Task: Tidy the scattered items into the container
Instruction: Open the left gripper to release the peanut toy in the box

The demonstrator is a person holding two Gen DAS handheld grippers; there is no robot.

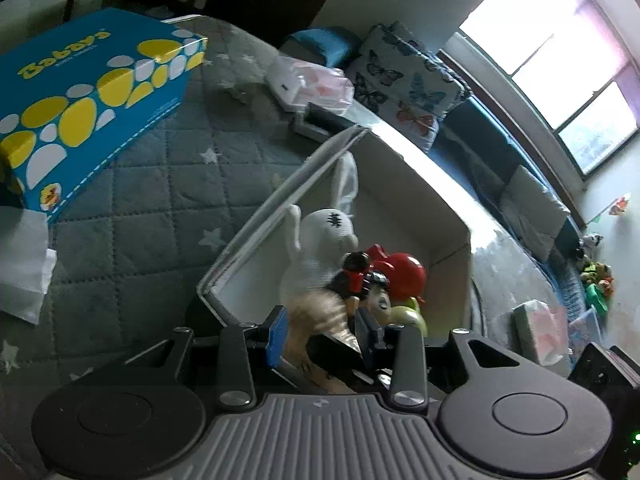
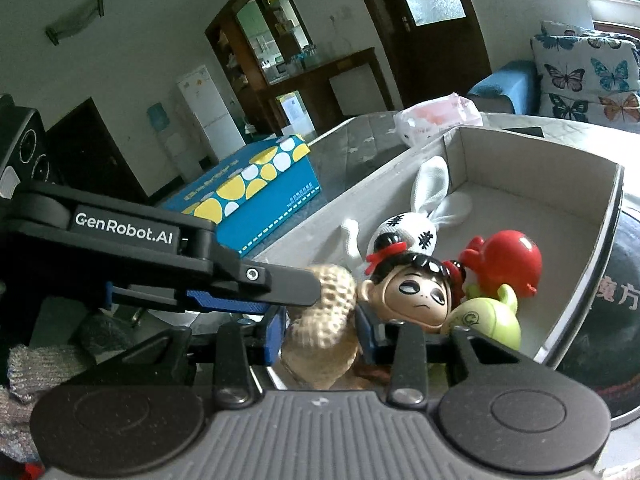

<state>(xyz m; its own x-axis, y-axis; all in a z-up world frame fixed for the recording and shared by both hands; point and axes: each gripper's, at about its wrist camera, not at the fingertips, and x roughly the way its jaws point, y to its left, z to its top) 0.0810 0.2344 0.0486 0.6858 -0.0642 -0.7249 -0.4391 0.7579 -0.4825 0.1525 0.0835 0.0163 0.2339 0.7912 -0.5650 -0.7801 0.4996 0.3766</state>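
1. Quilted grey star-print cover [image 1: 152,160] forms the work surface; a sofa with a butterfly cushion [image 1: 404,80] stands beyond it under a bright window.
2. Beige crocheted toy [image 2: 324,316]: clamped between the blue pads of the right gripper [image 2: 320,326], at the near end of the white cardboard box [image 2: 520,200]. The left wrist view shows a blurred beige toy [image 1: 320,320] between the blue pads of the left gripper [image 1: 324,328]; that gripper's jaws stand narrow around it.
3. Left gripper finger [image 2: 256,280]: crosses in from the left in the right wrist view, its tip touching the beige toy.
4. Box contents, near to far: a big-headed doll [image 2: 416,292] with black hair and red bows, a green toy [image 2: 488,316] to its right, a red toy [image 2: 508,260] behind that, and a white knitted rabbit [image 2: 416,224] farther in.
5. Blue-and-yellow tissue box [image 1: 88,96]: rests on the cover to the left of the white box, apart from it.
6. Pink-and-white tissue pack [image 1: 312,84]: lies beyond the far end of the white box.
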